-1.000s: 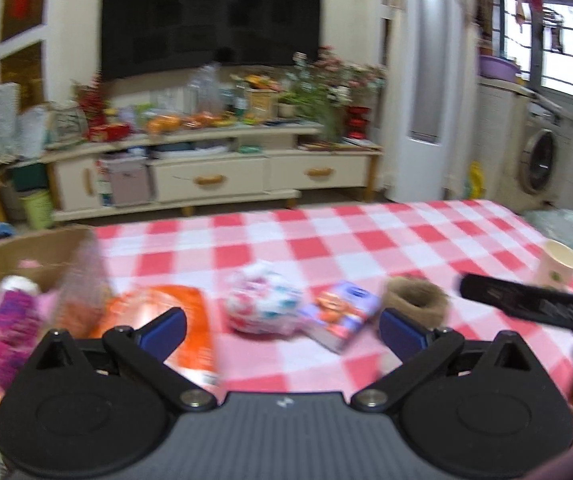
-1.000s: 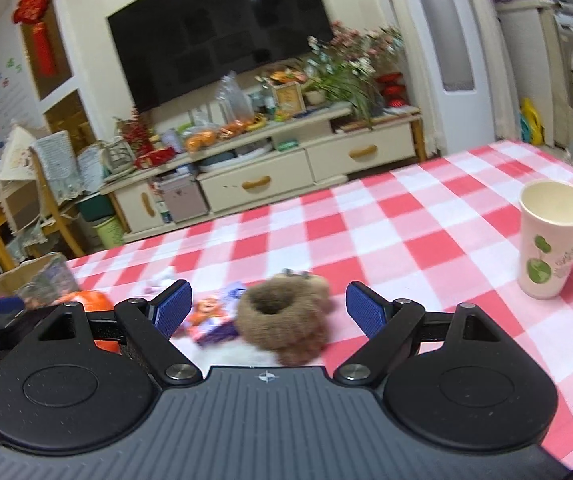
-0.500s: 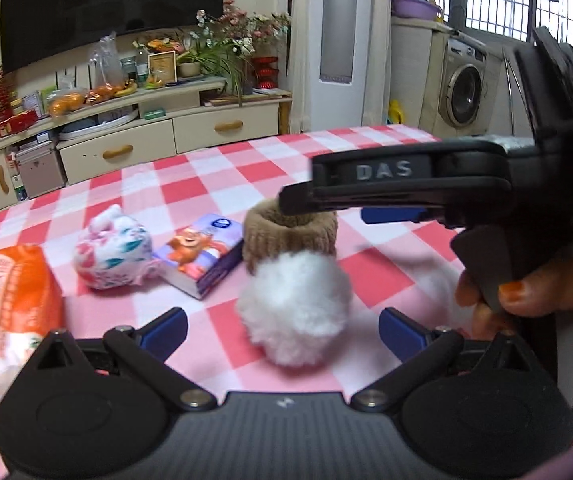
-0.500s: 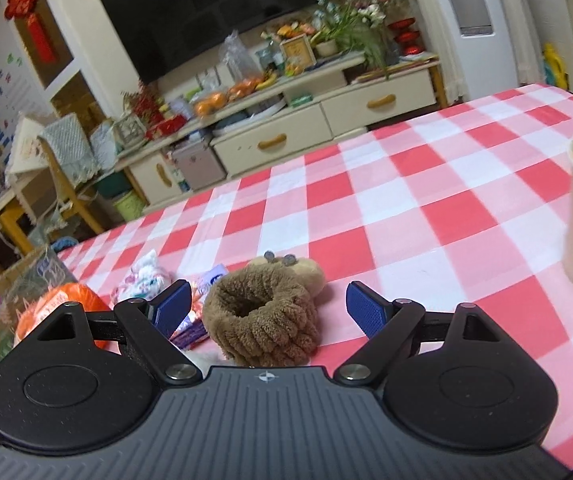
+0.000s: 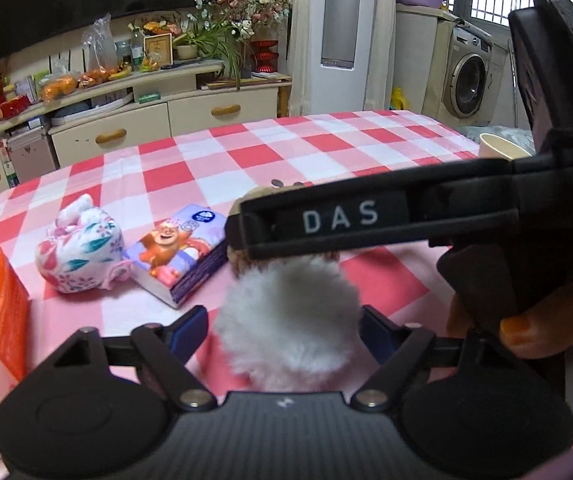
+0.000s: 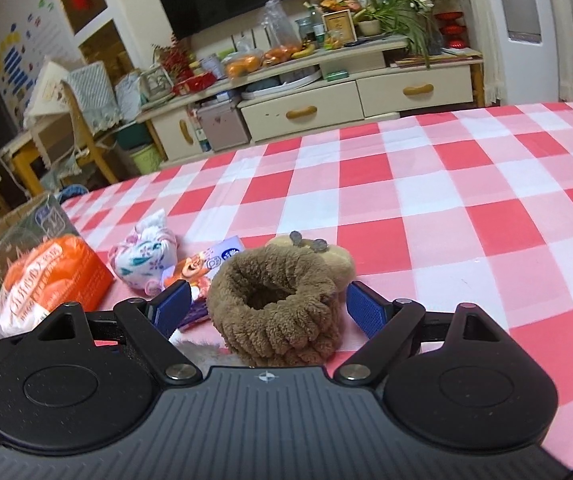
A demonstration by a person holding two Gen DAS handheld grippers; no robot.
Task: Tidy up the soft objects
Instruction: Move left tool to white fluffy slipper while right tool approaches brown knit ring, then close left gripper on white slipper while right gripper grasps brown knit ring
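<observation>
Pompom [image 5: 290,320] sits between closing left tongs [image 5: 284,332]; brown plush [image 6: 282,300] lies between wide-apart right tongs [image 6: 268,306].

Between my left fingers [image 5: 186,332] sits a fluffy white pompom [image 5: 286,320], between my right fingers [image 6: 366,312] a rough brown plush ring [image 6: 278,304], on the tabletop's [image 6: 446,200] smooth checked cloth.
</observation>
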